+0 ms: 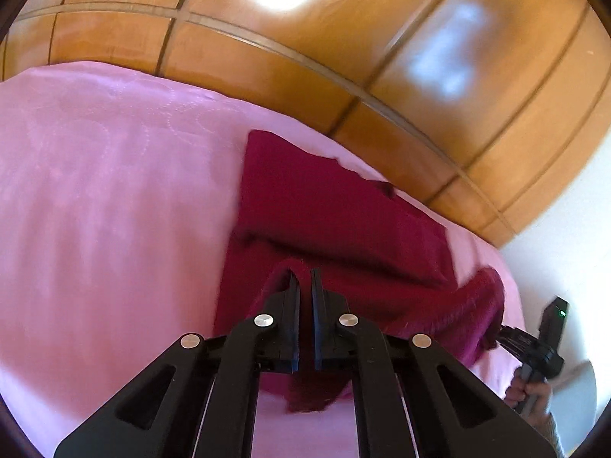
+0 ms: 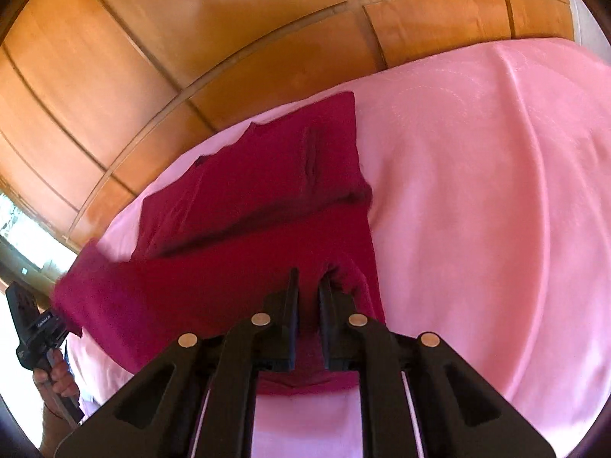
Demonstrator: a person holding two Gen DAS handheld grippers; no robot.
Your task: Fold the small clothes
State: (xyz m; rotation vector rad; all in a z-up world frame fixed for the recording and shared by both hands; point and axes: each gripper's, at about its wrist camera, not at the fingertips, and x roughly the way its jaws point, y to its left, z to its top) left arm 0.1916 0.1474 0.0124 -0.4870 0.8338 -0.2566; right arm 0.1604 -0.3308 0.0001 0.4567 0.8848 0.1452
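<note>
A dark red garment (image 1: 336, 213) lies on the pink bed sheet (image 1: 107, 198), its far part folded flat. My left gripper (image 1: 304, 273) is shut on the garment's near left corner and holds it lifted. My right gripper (image 2: 308, 276) is shut on the near right corner of the same garment (image 2: 252, 206), also lifted. The near edge hangs stretched between the two grippers. The right gripper also shows at the right edge of the left wrist view (image 1: 504, 330), and the left gripper at the left edge of the right wrist view (image 2: 65, 316).
The pink sheet (image 2: 496, 191) covers the bed on both sides of the garment. A wooden panelled wardrobe (image 1: 305, 57) stands behind the bed. A white wall (image 1: 553, 236) is at the right, a bright window (image 2: 15, 225) at the left.
</note>
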